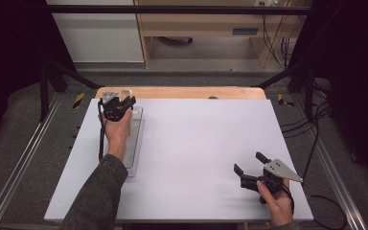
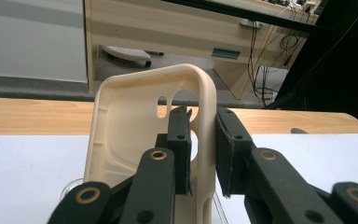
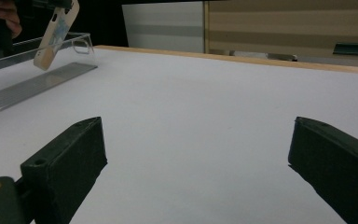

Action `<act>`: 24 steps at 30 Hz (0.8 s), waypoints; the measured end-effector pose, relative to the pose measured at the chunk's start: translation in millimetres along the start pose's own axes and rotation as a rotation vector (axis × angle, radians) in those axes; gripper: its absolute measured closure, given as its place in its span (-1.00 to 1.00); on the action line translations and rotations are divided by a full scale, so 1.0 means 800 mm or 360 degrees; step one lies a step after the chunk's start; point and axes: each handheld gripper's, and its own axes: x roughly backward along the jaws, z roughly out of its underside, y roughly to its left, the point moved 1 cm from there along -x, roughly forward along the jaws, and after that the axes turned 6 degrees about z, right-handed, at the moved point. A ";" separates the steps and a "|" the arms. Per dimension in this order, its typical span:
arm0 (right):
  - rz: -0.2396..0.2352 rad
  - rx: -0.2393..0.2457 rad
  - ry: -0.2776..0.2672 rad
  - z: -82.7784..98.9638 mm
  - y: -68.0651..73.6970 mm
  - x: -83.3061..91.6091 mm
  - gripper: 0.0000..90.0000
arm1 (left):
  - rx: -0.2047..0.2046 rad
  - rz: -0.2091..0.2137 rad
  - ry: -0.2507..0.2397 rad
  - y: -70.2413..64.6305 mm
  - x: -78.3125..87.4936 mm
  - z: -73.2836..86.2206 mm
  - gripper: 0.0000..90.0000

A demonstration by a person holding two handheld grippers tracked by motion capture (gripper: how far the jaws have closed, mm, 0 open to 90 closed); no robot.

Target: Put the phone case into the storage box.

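L gripper [image 1: 124, 98], at the far-left corner of the white table [image 1: 196, 153], is clamped on 1 side wall of a cream plastic phone case [image 2: 140, 135]: 1 pad sits inside the shell, the other outside, w/ the rim pinched between them. Case is lifted and tilted, open side toward the L gripper's camera, w/ round camera cut-outs near its top. In the right gripper view it hangs slanted over the far end of a clear plastic tray [image 3: 32, 84], apart from the tray floor. Tray is long and narrow, lying along the table's left edge under the left hand [image 1: 117, 129].

R gripper [image 1: 250, 164] rests near the front-right corner, well apart from case & tray, held by the right hand [image 1: 277, 199]. Its 2 jaws stand wide, nothing between them, bare tabletop beyond.
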 end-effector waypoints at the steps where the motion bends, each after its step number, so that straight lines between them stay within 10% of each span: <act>1: 0.0000 -0.0002 0.0001 0.000 0.000 0.000 -0.91 | -0.0001 0.0001 0.0002 0.000 0.000 0.000 0.70; 24: -0.0003 -0.0007 0.0006 0.000 -0.001 0.000 -0.91 | 0.0006 0.0044 0.0023 0.000 -0.007 0.005 0.66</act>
